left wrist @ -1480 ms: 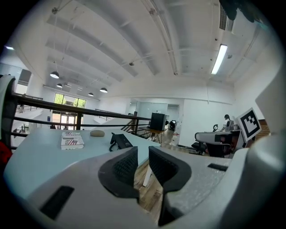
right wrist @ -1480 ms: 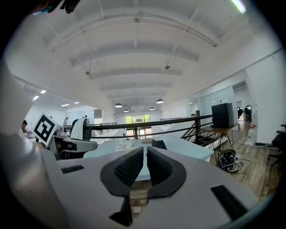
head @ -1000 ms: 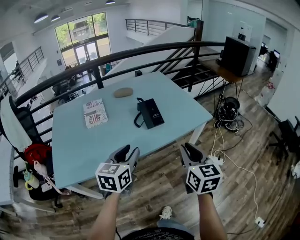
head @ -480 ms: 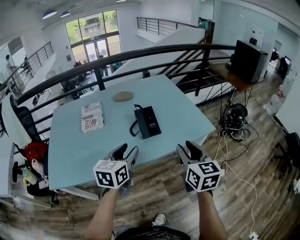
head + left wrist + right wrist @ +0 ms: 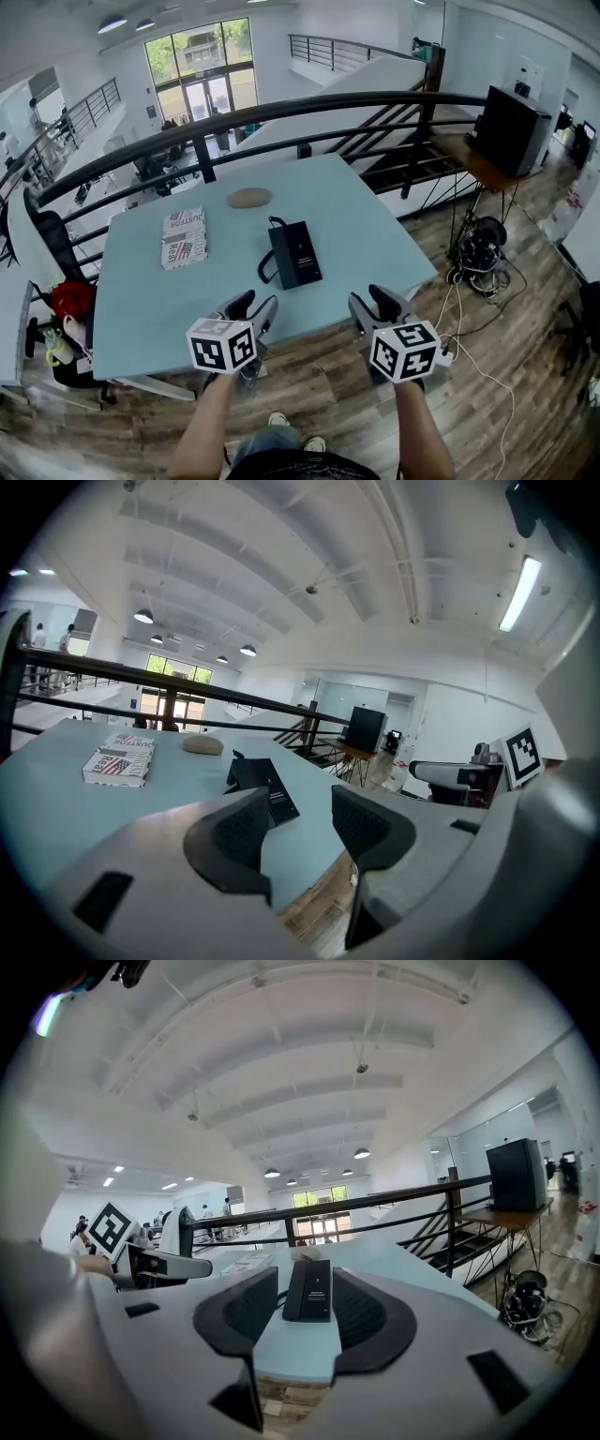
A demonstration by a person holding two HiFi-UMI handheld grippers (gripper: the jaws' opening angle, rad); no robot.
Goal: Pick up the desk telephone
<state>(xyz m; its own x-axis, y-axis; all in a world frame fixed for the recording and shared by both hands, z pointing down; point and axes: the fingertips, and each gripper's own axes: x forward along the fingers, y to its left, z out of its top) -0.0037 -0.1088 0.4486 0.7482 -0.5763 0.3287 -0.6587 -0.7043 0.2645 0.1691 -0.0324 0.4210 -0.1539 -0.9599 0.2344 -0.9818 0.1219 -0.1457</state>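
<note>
A black desk telephone (image 5: pixel 294 253) with a coiled cord lies in the middle of the pale blue table (image 5: pixel 150 300). It shows too in the left gripper view (image 5: pixel 267 786) and in the right gripper view (image 5: pixel 310 1290). My left gripper (image 5: pixel 251 307) hovers over the table's near edge, short of the phone, jaws opening and nothing between them (image 5: pixel 298 829). My right gripper (image 5: pixel 372 304) hangs just off the near edge, right of the left one, jaws also opening and bare (image 5: pixel 305 1312). The phone stands far beyond both.
A printed box (image 5: pixel 185 237) lies on the table's left part and a tan oval object (image 5: pixel 248 198) at its far side. A black railing (image 5: pixel 281 108) runs behind. An office chair with a red bag (image 5: pixel 70 305) stands left; cables (image 5: pixel 480 246) lie right on the wooden floor.
Both grippers have come forward toward the table's near edge and their jaws have spread wider. The phone has not moved on the table.
</note>
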